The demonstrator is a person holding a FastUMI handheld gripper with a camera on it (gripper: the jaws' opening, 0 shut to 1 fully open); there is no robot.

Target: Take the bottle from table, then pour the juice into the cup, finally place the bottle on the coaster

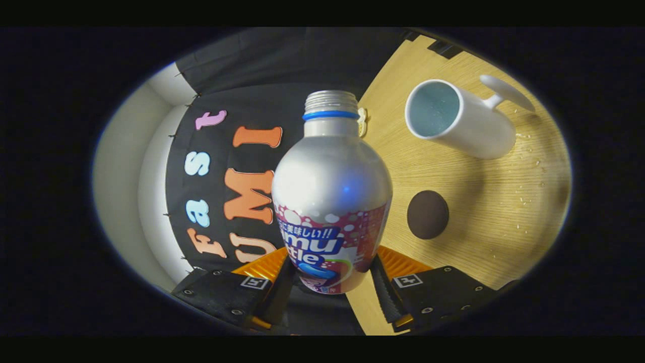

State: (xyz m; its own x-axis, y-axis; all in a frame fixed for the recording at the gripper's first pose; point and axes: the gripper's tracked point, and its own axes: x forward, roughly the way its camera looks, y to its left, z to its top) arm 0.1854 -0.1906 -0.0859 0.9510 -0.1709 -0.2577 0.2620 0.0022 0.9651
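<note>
A silver bottle (331, 191) with a printed label, a blue neck ring and no cap sits between my two fingers, and my gripper (330, 275) is shut on its lower body. The bottle is lifted off the wooden table (484, 212), and the whole view is rolled to one side. Beyond the fingers, to the right of the bottle, a white cup (458, 118) with a pale blue inside and a handle stands on the table. A dark round coaster (427, 214) lies on the table between the cup and my fingers.
The booth's black cloth wall (282, 65) hangs behind the bottle, with a pale wall (126, 166) beside it. Small white specks (529, 196) are scattered on the table near the cup.
</note>
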